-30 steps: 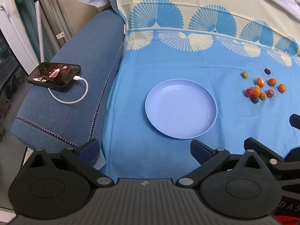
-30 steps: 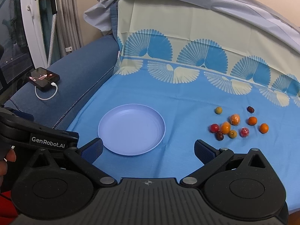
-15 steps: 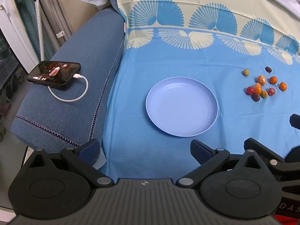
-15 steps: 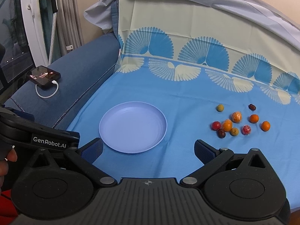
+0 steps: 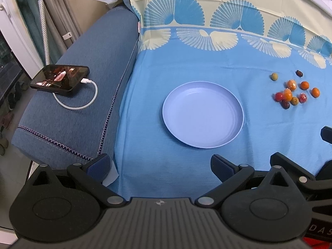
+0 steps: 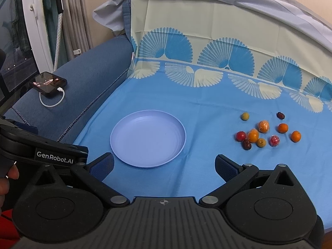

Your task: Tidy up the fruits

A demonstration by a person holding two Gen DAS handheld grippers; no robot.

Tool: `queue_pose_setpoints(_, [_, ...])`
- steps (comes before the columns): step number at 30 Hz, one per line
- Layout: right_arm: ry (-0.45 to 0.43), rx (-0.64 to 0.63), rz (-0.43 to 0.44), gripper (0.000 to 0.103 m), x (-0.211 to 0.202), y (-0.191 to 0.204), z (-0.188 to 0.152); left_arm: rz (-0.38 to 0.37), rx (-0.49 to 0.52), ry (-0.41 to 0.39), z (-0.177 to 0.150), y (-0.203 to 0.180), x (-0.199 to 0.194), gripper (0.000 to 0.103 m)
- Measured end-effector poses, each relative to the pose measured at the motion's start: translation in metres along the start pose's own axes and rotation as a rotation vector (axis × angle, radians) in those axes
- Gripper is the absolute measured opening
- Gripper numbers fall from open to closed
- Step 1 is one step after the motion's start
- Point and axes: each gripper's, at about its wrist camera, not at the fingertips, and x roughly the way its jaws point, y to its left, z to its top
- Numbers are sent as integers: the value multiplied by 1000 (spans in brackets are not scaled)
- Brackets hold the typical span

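we see the plate (image 6: 147, 138) bare on the blue cloth (image 6: 186, 95); the fruits (image 6: 266, 133) lie clustered well apart to its right. our left gripper (image 5: 159, 165) and right gripper (image 6: 164, 165) are both spread wide, holding nothing. no fruit appears moved yet; all remains to do.

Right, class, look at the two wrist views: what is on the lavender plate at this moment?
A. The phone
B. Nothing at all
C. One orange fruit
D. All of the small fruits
B: the plate is bare, while the small fruits all lie on the blue cloth to its right, and the phone sits on the sofa arm.
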Motion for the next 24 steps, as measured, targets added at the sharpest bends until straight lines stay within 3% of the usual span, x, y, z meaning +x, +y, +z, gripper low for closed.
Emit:
queue_pose_setpoints(3, [-13,28,25,103,4,-5,-1,0,8,12,0,-2,3,103])
queue_pose_setpoints(9, [-39,120,-27,103,14,-23,-8,-16,27,39,5,-15,13,103])
queue_pose_setpoints(13, [-63,227,-112,103,25,-57,-18,-78,35,47,18,-34,23,103])
queue_pose_setpoints(16, [11,302,-217,103,37,-92,-27,-137,51,35,32,-58,31,103])
queue_pose_setpoints(19, [-49,370,-322,103,44,-137,-33,-192,98,27,48,-90,43,103])
queue_pose_setpoints(24, [-38,425,-460,103,68,-206,-32,-191,230,-3,77,-156,81,103])
